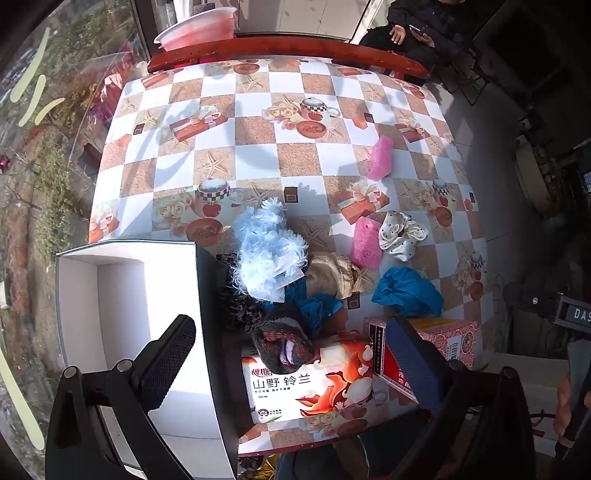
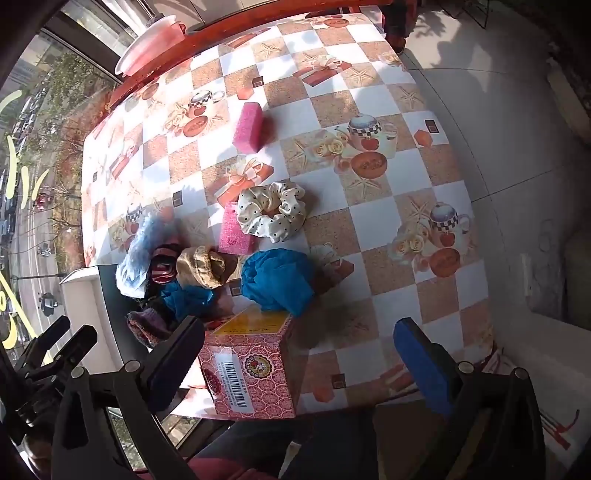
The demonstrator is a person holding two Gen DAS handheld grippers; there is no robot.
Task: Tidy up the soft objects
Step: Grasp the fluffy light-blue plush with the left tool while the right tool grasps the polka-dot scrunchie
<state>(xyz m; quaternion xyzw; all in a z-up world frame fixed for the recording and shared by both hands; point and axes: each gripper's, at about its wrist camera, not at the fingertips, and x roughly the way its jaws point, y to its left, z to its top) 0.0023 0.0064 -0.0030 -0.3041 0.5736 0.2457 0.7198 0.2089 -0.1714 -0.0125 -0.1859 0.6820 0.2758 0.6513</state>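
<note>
Soft objects lie on a checkered table [image 1: 258,147]: a fluffy light-blue piece [image 1: 267,251], a gold scrunchie [image 1: 332,273], a blue cloth [image 1: 408,291], a cream dotted scrunchie [image 1: 400,230], two pink sponges [image 1: 380,157] [image 1: 365,240] and a dark knit piece [image 1: 284,343]. The right wrist view shows the cream scrunchie [image 2: 271,212], blue cloth [image 2: 277,280], gold scrunchie [image 2: 201,267] and the pink sponges [image 2: 248,127] [image 2: 236,230]. A white open box [image 1: 122,314] stands at the table's left front. My left gripper [image 1: 291,363] is open and empty above box and pile. My right gripper [image 2: 299,363] is open and empty over the front edge.
A tissue pack [image 1: 314,384] and a red patterned carton [image 2: 251,365] stand at the table's front edge. A pink basin [image 1: 197,27] sits beyond the far red table rim. A seated person [image 1: 417,33] is at the far right. Window glass runs along the left.
</note>
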